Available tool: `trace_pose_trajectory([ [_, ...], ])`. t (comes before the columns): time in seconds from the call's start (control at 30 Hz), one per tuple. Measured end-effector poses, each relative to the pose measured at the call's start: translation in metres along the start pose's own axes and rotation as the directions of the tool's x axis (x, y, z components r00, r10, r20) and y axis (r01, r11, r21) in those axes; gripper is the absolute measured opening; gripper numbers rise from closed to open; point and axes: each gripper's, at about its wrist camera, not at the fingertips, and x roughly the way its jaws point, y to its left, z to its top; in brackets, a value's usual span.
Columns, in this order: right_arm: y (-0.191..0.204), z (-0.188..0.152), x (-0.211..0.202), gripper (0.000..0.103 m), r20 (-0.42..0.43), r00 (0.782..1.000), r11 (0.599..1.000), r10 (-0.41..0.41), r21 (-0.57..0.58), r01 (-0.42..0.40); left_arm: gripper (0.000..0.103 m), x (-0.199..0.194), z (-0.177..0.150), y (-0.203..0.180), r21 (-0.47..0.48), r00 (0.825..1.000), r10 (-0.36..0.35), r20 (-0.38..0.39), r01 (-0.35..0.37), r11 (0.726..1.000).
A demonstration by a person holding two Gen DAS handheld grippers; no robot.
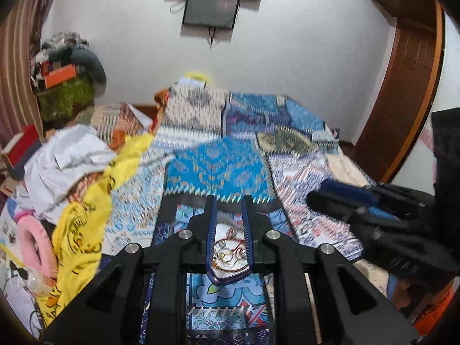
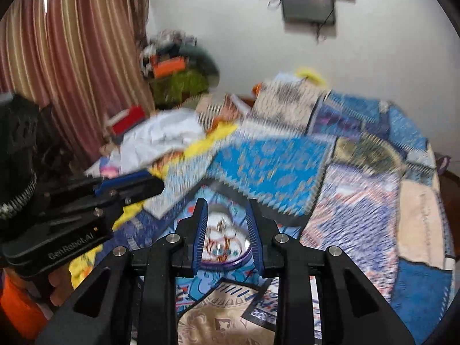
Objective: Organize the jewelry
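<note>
My left gripper (image 1: 229, 201) stands with its fingers a little apart, holding nothing, above a white dish (image 1: 228, 258) of tangled jewelry (image 1: 230, 254) lying on the patchwork quilt (image 1: 218, 169). My right gripper (image 2: 226, 204) is spread wider, also empty, over the same dish (image 2: 221, 247). Yellow cloth (image 1: 86, 215) lies to the left.

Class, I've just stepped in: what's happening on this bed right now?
A person holds a claw in each hand over a patchwork quilt on a bed. Both claws, the left claw and the right claw, are open and frame a round white dish with a purple rim that holds jewelry, gold and red pieces. Neither claw grips anything yet. The views are blurred, so the pieces cannot be told apart. Clothes, including a yellow cloth, lie heaped to the left.
</note>
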Motion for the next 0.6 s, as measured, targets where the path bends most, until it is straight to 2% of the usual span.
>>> trace_pose_trajectory([
  [0.07, 0.002, 0.007, -0.025, 0.025, 0.074, 0.997, 1.0, -0.016, 0.001, 0.016, 0.018, -0.018, 0.006, -0.007, 0.012, 0.999, 0.01, 0.051, -0.01, 1.0],
  [0.17, 0.008, 0.016, -0.064, 0.025, 0.182, 0.983, 0.999, -0.037, 0.008, 0.036, 0.026, -0.051, 0.014, -0.02, 0.034, 0.989, 0.02, 0.144, -0.025, 0.999],
  [0.3, 0.018, 0.02, -0.111, 0.025, 0.314, 0.947, 0.998, -0.064, 0.02, 0.06, 0.038, -0.097, 0.02, -0.037, 0.064, 0.961, 0.032, 0.275, -0.051, 0.997],
  [0.5, 0.03, 0.019, -0.146, 0.026, 0.417, 0.904, 0.995, -0.096, 0.032, 0.092, 0.056, -0.149, 0.023, -0.054, 0.077, 0.912, 0.047, 0.407, -0.086, 0.993],
  [0.57, 0.034, 0.017, -0.155, 0.038, 0.443, 0.89, 0.994, -0.11, 0.037, 0.105, 0.063, -0.161, 0.021, -0.058, 0.076, 0.898, 0.062, 0.435, -0.105, 0.992],
  [0.6, 0.036, 0.016, -0.159, 0.049, 0.456, 0.882, 0.993, -0.12, 0.041, 0.114, 0.07, -0.164, 0.02, -0.058, 0.073, 0.894, 0.066, 0.443, -0.11, 0.991],
])
